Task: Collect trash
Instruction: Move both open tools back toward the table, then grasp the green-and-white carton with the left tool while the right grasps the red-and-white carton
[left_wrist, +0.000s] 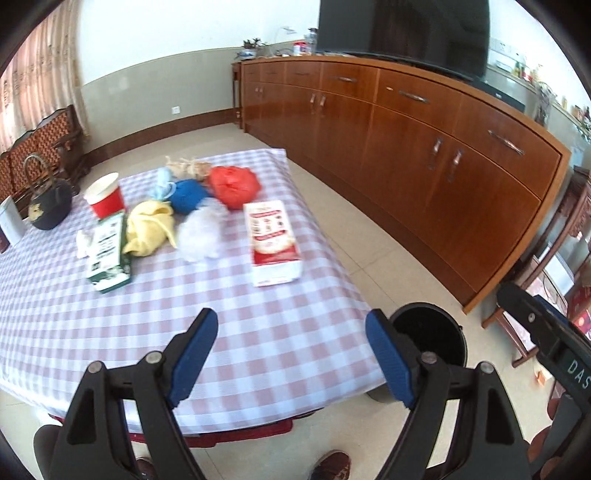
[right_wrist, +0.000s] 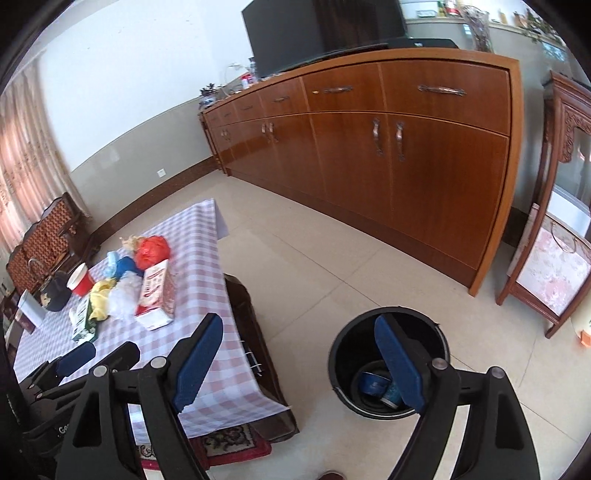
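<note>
A soft pink-and-white checked cloth (left_wrist: 258, 332) covered the low table, and the trash lay clustered on it: four crumpled plastic bags, one each in red (left_wrist: 232, 185), blue (left_wrist: 188, 195), yellow (left_wrist: 149, 227) and translucent white (left_wrist: 201, 232), plus a pale blue wad (left_wrist: 164, 182) and some tan papery scraps (left_wrist: 186, 166) behind them. Two flat cartons lay among them, a red-and-white one (left_wrist: 273, 242) and a green-and-white one (left_wrist: 107, 253). One red paper cup (left_wrist: 105, 197) stood upright beside a dark round teapot (left_wrist: 48, 206) with a hoop handle.

The left gripper (left_wrist: 291, 354) hovered over the near table edge, its blue rubbery pads spread wide and holding nothing. The right gripper (right_wrist: 301, 363) was likewise splayed fully open and empty, one finger over the table corner, the other above the bin.

The round black bin (right_wrist: 388, 363) stood on the pale tiled floor just beside the table (two blue items (right_wrist: 373, 384) lay at its bottom). A long glossy wooden sideboard (right_wrist: 369, 147) ran along the wall.
</note>
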